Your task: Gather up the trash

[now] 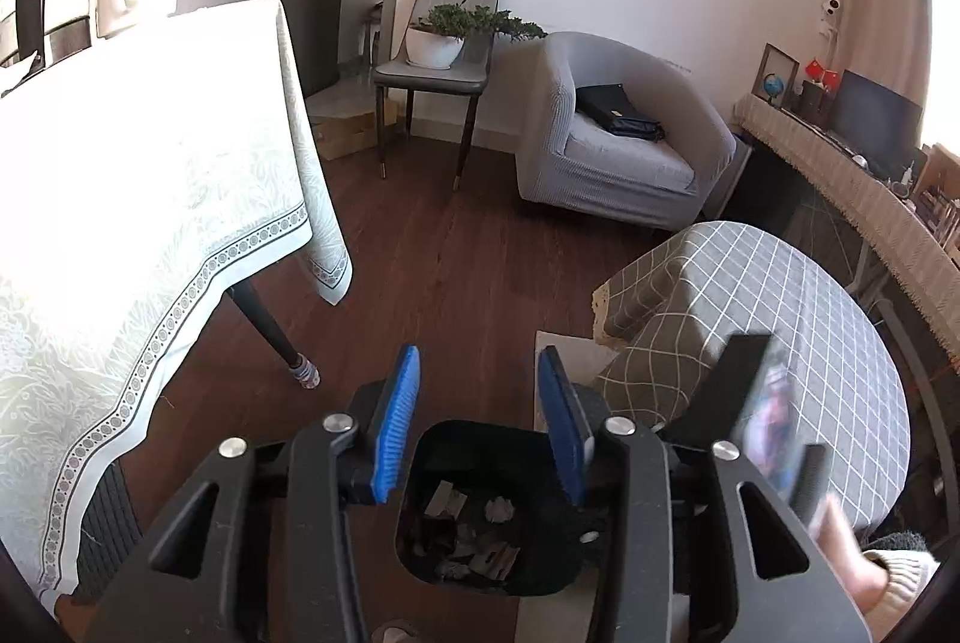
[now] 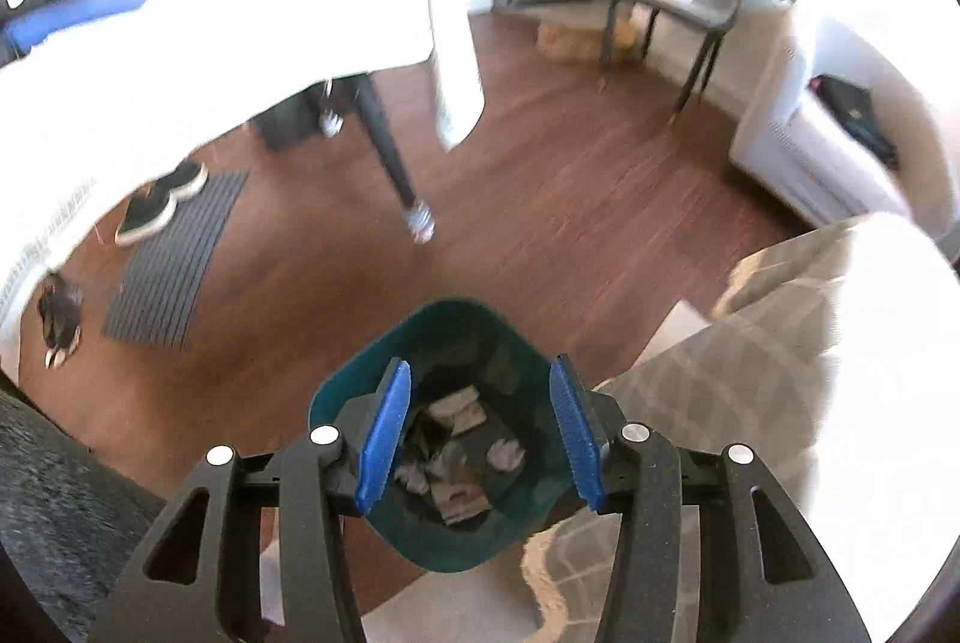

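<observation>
Left wrist view: the bin (image 1: pixel 480 511) is stood on the dark wood floor (image 1: pixel 432 247) w/ its mouth up, prob. so scraps can be dropped straight in; crumpled paper trash (image 1: pixel 474 535) is seen at its bottom. Left gripper (image 1: pixel 480 421) is held above it, jaws apart, nothing gripped. Right gripper (image 2: pixel 480 433) likewise released, empty. Clothed table (image 1: pixel 150 199) at left, checked table (image 1: pixel 780 319) at right, armchair (image 1: pixel 624 133) far.

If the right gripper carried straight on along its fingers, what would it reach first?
Most likely the open dark-green plastic trash bin and the crumpled paper scraps inside; the open right gripper holds nothing. Depth is uncertain.
</observation>
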{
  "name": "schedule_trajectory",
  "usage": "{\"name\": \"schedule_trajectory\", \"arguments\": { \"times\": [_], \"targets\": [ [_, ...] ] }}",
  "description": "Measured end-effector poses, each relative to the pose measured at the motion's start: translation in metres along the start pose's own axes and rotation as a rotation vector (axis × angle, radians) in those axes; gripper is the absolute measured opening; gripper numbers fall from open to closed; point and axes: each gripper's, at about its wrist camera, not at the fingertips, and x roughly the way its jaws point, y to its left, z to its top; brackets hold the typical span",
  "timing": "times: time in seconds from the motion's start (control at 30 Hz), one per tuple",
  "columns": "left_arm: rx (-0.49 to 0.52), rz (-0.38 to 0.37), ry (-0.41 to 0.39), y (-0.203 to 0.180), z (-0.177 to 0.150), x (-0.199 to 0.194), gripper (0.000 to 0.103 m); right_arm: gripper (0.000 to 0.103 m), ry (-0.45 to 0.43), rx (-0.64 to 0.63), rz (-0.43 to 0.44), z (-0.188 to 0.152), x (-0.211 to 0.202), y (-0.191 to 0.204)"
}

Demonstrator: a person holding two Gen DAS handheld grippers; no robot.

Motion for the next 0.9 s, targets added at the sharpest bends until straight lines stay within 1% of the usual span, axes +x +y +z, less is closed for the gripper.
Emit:
{"name": "schedule_trajectory", "arguments": {
  "times": [0.07,0.13,0.2,0.27,0.33,0.37,0.43,0.5,0.57,0.6,0.63,0.7,0.77,0.8,0.87,0.9],
  "targets": [
    [0.003,-0.008,-0.006,-0.005,-0.001,0.0,0.048,0.049,-0.053,0.017,-0.031,0.0,-0.026,-0.01],
    [0.009,-0.02,-0.006,-0.013,-0.002,0.0,0.05,0.049,-0.083,0.026,-0.061,-0.003,-0.044,-0.018],
    [0.027,-0.03,-0.014,-0.02,-0.005,-0.002,0.054,0.049,-0.111,0.047,-0.086,-0.009,-0.065,-0.031],
    [0.042,-0.024,-0.024,-0.027,-0.009,-0.006,0.063,0.049,-0.136,0.072,-0.112,-0.015,-0.083,-0.041],
    [0.047,-0.017,-0.036,-0.033,-0.013,-0.012,0.064,0.049,-0.156,0.094,-0.138,-0.022,-0.102,-0.052],
    [0.048,-0.019,-0.044,-0.034,-0.015,-0.015,0.072,0.049,-0.176,0.115,-0.158,-0.025,-0.114,-0.059],
    [0.047,-0.017,-0.081,-0.038,-0.024,-0.026,0.082,0.049,-0.202,0.143,-0.182,-0.034,-0.132,-0.068],
    [0.05,-0.006,-0.093,-0.043,-0.033,-0.031,0.085,0.049,-0.226,0.19,-0.207,-0.049,-0.152,-0.079],
    [0.047,-0.003,-0.111,-0.046,-0.04,-0.036,0.09,0.061,-0.238,0.219,-0.233,-0.064,-0.164,-0.085],
    [0.048,0.001,-0.123,-0.049,-0.044,-0.039,0.092,0.069,-0.243,0.229,-0.251,-0.072,-0.171,-0.088],
    [0.051,0.007,-0.131,-0.051,-0.044,-0.042,0.094,0.074,-0.249,0.24,-0.274,-0.081,-0.179,-0.093],
    [0.063,0.027,-0.135,-0.057,-0.05,-0.045,0.097,0.076,-0.254,0.264,-0.31,-0.099,-0.192,-0.103],
    [0.079,0.044,-0.12,-0.065,-0.055,-0.046,0.097,0.082,-0.269,0.296,-0.331,-0.117,-0.206,-0.112],
    [0.089,0.052,-0.117,-0.07,-0.06,-0.048,0.097,0.087,-0.274,0.306,-0.343,-0.124,-0.21,-0.114],
    [0.1,0.055,-0.115,-0.077,-0.066,-0.05,0.097,0.089,-0.291,0.341,-0.39,-0.142,-0.225,-0.122],
    [0.105,0.046,-0.119,-0.081,-0.071,-0.053,0.097,0.09,-0.301,0.356,-0.398,-0.148,-0.231,-0.126]
  ]
}}
